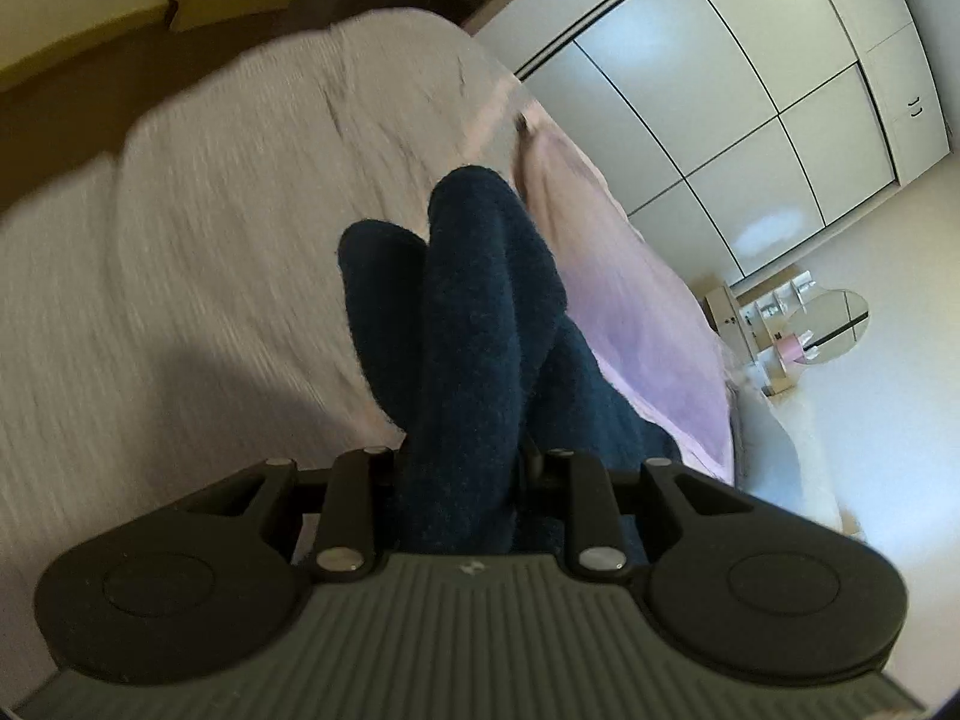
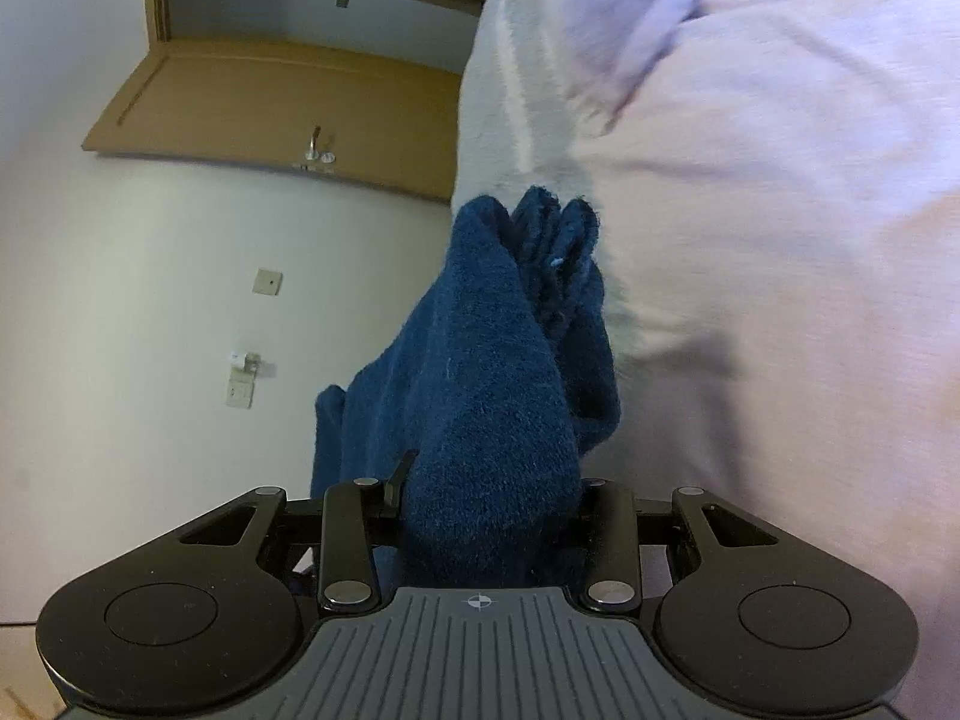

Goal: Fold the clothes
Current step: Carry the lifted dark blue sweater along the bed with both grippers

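Both claws (clamped on blue cloth (image 1: 480,324)) above pale bed (image 1: 198,228), wardrobe (image 1: 720,108) beyond

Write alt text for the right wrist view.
The right gripper is shut on a bunched dark blue terry cloth that stands up between its black fingers. To the right lies a pale pink bedspread; to the left, a white wall and a brown wooden door.

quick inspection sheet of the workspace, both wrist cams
surface: bed with pale bedspread, pink cover alongside
job's things: dark blue terry cloth, bunched, held up over the bed
clutter: nothing seen on the bed
grippers: left hand-held gripper and right hand-held gripper each shut on the cloth
cables: nothing seen
surroundings: wardrobe, heart-shaped mirror, wooden door, wall sockets
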`<state>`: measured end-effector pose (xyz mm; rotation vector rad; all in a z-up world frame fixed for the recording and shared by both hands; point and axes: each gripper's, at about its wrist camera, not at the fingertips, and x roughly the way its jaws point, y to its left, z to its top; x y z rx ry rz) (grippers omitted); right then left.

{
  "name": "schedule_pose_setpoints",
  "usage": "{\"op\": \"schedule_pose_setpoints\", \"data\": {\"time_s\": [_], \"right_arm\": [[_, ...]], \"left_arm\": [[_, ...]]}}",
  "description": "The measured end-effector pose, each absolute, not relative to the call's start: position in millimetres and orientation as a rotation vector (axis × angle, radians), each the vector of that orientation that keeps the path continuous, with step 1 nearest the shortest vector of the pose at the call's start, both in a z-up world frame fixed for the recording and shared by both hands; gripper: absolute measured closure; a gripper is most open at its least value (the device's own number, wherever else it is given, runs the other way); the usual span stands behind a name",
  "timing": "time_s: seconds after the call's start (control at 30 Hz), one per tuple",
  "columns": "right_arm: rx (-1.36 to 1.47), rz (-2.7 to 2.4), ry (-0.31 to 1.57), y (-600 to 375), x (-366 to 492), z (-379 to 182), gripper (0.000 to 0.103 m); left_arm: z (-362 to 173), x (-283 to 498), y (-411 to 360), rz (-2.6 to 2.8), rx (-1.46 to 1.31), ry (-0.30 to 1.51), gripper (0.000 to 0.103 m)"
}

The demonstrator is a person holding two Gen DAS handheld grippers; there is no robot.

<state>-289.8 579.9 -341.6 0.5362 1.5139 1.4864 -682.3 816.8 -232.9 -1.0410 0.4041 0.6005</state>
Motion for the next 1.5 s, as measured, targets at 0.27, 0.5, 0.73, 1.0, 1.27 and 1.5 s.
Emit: {"op": "schedule_pose_setpoints", "data": {"time_s": [0.27,0.5,0.73,1.0,1.27,1.5], "right_arm": [[0.481,1.434,1.470,671.9,-309.4,-358.9,0.066],[0.428,1.325,1.477,712.5,-308.2,-399.4,0.060],[0.399,1.225,1.511,708.7,-308.0,-416.7,0.038],[0.304,1.273,1.463,653.7,-323.7,-383.6,0.036],[0.308,1.260,1.460,646.7,-359.7,-388.5,0.067],[0.292,1.178,1.420,652.4,-370.5,-383.1,0.060]], "left_arm": [[-267.0,-685.4,915.3,0.557,-1.056,0.432,0.081],[-317.3,-682.4,957.5,0.576,-1.086,0.507,0.079],[-324.6,-711.1,964.4,0.603,-1.179,0.447,0.074],[-312.5,-768.7,909.8,0.649,-1.323,0.322,0.051],[-311.5,-760.4,881.2,0.712,-1.170,0.406,0.091],[-295.3,-755.3,878.6,0.777,-1.053,0.477,0.088]]}}
